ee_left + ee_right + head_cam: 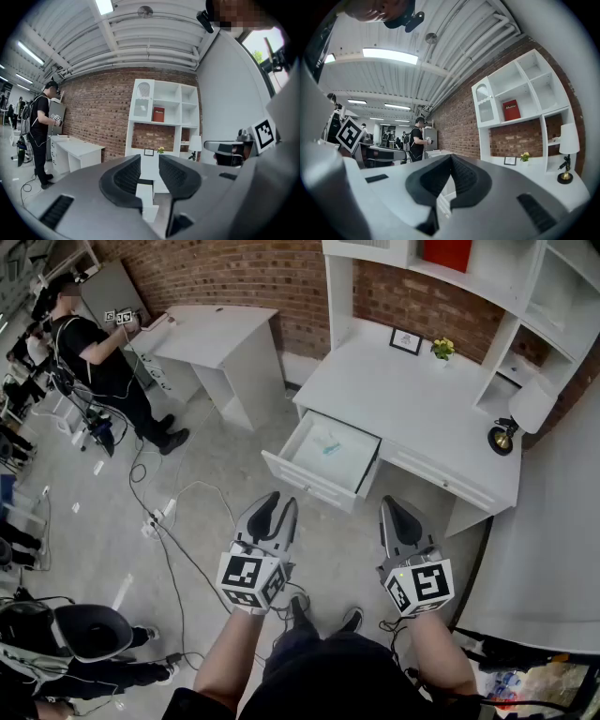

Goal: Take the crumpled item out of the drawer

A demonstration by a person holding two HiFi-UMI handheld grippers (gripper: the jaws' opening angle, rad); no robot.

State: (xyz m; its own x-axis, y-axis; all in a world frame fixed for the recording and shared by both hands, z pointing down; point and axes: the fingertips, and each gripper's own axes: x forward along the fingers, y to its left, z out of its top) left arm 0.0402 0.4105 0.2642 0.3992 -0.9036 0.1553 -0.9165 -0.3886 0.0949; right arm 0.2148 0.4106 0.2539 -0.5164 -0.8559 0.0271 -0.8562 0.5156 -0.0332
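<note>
The white desk's drawer [317,474] stands pulled open in the head view. A small teal crumpled item [330,448] lies on its floor. Both grippers hover over the floor in front of the drawer, apart from it. My left gripper [281,502] points at the drawer front, its jaws open with nothing between them. In the left gripper view the drawer [144,188] shows through the gap of that gripper [149,159]. My right gripper [390,503] is to the right, shut and empty. Its pads meet in the right gripper view [451,158].
The desk top [412,399] carries a small picture frame [405,340], yellow flowers [442,348] and a lamp [506,435]. Shelves with a red book [446,253] rise behind. Cables [169,521] trail over the floor. A second white desk [211,338] and a standing person [94,352] are at the far left.
</note>
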